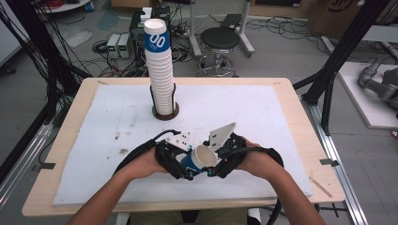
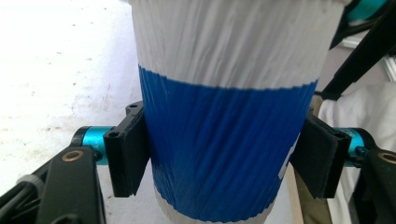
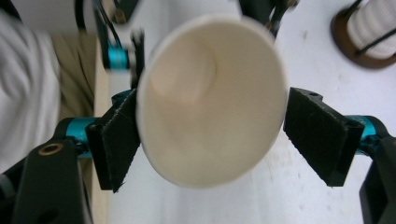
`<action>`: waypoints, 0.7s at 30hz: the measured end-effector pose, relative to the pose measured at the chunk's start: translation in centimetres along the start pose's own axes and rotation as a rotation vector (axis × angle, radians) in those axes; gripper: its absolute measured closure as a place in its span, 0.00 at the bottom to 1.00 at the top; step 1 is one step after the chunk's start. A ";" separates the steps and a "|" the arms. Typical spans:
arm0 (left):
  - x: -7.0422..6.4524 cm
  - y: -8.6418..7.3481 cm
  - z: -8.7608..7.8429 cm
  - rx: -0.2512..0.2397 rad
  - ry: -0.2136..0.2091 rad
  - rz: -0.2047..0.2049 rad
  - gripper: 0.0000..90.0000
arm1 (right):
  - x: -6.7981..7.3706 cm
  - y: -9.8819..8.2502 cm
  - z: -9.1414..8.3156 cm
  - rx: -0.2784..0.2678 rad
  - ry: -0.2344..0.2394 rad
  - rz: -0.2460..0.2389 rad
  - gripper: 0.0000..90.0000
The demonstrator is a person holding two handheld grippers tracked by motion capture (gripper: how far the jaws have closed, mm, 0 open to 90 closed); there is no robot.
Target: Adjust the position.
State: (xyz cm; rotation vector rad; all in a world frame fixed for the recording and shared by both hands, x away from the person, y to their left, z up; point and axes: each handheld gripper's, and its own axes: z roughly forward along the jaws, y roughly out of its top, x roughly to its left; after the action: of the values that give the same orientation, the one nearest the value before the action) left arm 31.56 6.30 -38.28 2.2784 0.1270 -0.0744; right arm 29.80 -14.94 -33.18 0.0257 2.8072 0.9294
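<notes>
Cup (image 1: pixel 201 159) lies tilted, mouth toward the right gripper (image 1: pixel 212 172), whose jaws stand apart around its rim; left gripper (image 1: pixel 186 175) clamps its blue band.

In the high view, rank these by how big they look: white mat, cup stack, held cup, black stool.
1. White mat, by far the largest.
2. Cup stack.
3. Black stool, though it stands farther back, so it looks smaller than it is.
4. Held cup, smallest.

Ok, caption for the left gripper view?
Left gripper clamped on the blue band of a ribbed paper cup.
</notes>
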 end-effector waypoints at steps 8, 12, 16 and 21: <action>0.5 -1.4 -0.5 -0.131 0.021 -0.050 0.31 | -0.7 -1.1 -2.6 -0.243 -0.014 0.115 0.23; 0.5 -2.0 -0.8 -0.198 0.031 -0.073 0.30 | -0.8 -2.4 -3.0 -0.277 -0.055 0.175 0.23; 0.4 -2.6 -1.1 -0.249 0.058 -0.077 0.30 | -0.8 -3.8 -3.1 -0.342 -0.068 0.239 0.23; 0.6 -3.6 -1.6 -0.308 0.087 -0.095 0.29 | -0.4 -6.0 -3.0 -0.412 -0.110 0.305 0.23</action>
State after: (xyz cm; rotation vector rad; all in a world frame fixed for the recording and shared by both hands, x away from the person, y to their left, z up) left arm 31.73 9.85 -40.00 1.9679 0.2739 -0.0049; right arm 29.88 -21.55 -34.32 0.4428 2.4989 1.5061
